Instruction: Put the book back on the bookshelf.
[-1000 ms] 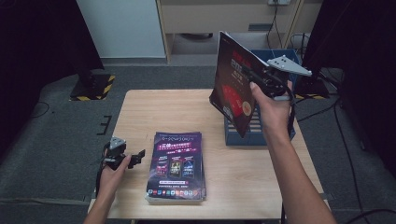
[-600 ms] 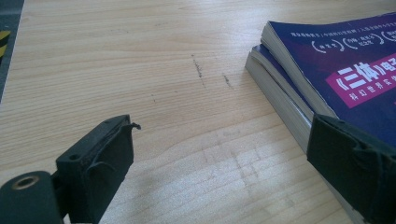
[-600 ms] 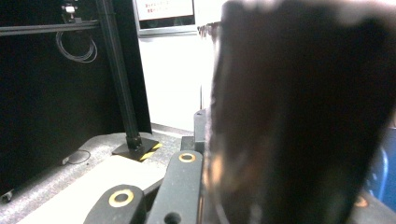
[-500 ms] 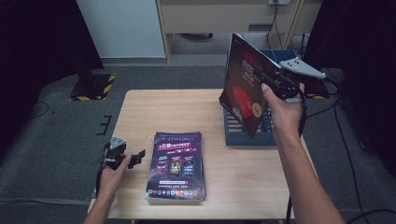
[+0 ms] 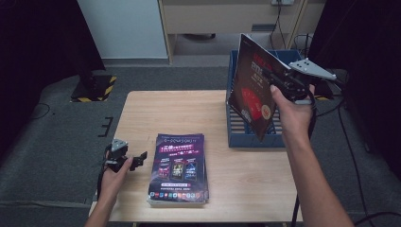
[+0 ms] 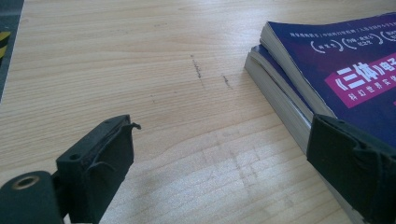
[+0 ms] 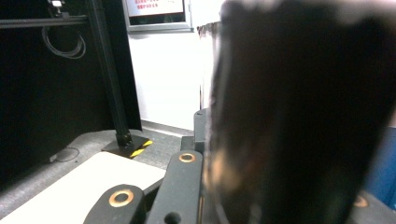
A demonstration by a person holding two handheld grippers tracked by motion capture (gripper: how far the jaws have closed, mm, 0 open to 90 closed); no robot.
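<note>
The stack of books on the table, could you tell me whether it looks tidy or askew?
Slightly askew. In the left gripper view the top book overhangs the one below, so their edges don't line up. The stack lies flat on the table, undamaged.

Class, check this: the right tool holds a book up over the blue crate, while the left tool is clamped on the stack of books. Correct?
Not quite. The left tool is open beside the stack of books, as the left gripper view shows. The right tool does hold a book over the blue crate.
</note>
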